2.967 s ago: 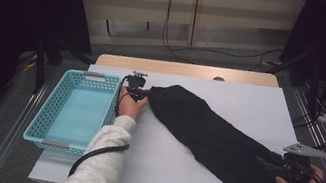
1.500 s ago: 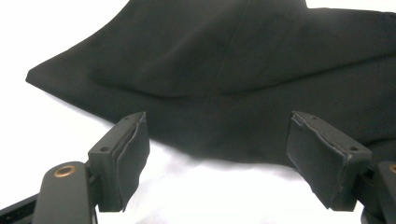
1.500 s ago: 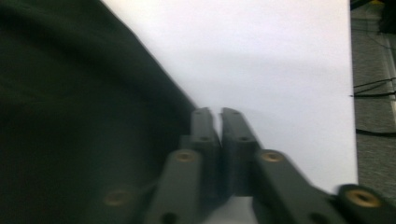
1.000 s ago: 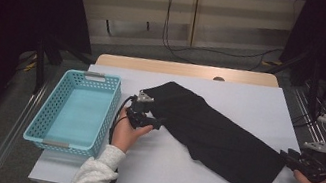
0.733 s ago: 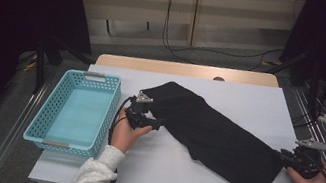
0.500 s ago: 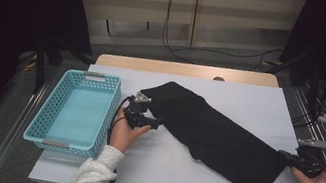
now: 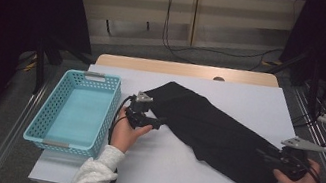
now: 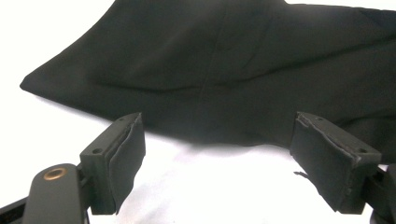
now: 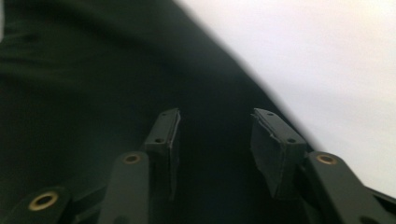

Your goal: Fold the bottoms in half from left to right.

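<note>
A black garment (image 7: 215, 131) lies spread diagonally on the white table (image 7: 172, 169), from far left to near right. My left gripper (image 7: 157, 121) sits at its left edge, jaws pointing right. In the left gripper view the left gripper (image 8: 218, 120) is wide open, and the cloth's (image 8: 224, 70) hem lies just ahead of its pads, flat on the table. My right gripper (image 7: 262, 154) rests over the garment's near right end. In the right gripper view the right gripper (image 9: 215, 115) is partly open above dark cloth (image 9: 70, 93), with nothing pinched.
A light blue plastic basket (image 7: 46, 106) with nothing in it stands at the table's left side, close to my left hand. Bare white table lies in front of the garment. Metal rails run along both table sides, and cables lie on the floor beyond.
My left gripper has come from the garment's far corner down along its left edge. My right gripper moved out past the garment's end, then slid left back over it.
</note>
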The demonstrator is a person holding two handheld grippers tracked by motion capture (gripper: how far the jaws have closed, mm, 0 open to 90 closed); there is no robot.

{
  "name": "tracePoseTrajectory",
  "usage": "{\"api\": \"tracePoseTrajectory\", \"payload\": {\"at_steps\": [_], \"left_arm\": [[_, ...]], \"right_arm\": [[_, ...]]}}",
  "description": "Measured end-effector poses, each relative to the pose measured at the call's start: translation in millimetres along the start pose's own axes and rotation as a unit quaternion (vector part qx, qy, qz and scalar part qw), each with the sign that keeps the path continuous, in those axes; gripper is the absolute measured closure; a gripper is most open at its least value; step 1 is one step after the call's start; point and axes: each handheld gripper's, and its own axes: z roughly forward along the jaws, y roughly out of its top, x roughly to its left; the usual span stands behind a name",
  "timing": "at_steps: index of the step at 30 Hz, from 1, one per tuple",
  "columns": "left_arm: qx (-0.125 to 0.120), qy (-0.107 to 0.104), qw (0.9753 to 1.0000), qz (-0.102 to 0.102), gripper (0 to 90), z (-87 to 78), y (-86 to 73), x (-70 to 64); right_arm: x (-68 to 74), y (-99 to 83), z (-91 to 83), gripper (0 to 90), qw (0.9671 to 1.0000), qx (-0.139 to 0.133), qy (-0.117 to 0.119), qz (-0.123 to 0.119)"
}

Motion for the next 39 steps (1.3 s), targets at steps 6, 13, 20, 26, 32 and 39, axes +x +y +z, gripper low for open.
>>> {"api": "tracePoseTrajectory", "payload": {"at_steps": [6, 13, 20, 26, 32, 39], "left_arm": [[-0.001, 0.001, 1.0000, 0.003, 17.7, -1.0, 0.1, 0.0], [-0.001, -0.003, 1.0000, 0.001, 17.3, -2.6, -0.2, -1.0], [-0.003, -0.004, 1.0000, -0.001, 17.3, -3.4, -1.2, -2.6], [-0.001, -0.004, 1.0000, 0.003, 17.3, -4.1, -1.6, -3.8], [0.002, -0.001, 1.0000, 0.005, 17.3, -3.4, -2.7, -4.0], [0.004, 0.000, 1.0000, 0.003, 17.2, -1.8, -3.7, -3.5]], "right_arm": [[38.9, 5.0, 14.0, 37.3, 0.9985, -0.001, 0.052, -0.016], [67.4, 9.0, 27.0, 29.1, 0.9966, 0.000, 0.069, -0.045], [81.9, 13.0, 27.3, 39.8, 0.9946, -0.014, 0.089, -0.051], [99.6, 14.1, 31.1, 56.0, 0.9892, -0.009, 0.117, -0.088], [118.1, 13.1, 42.1, 54.4, 0.9835, 0.006, 0.137, -0.118], [123.4, 11.1, 59.7, 43.0, 0.9833, 0.020, 0.132, -0.124]]}}
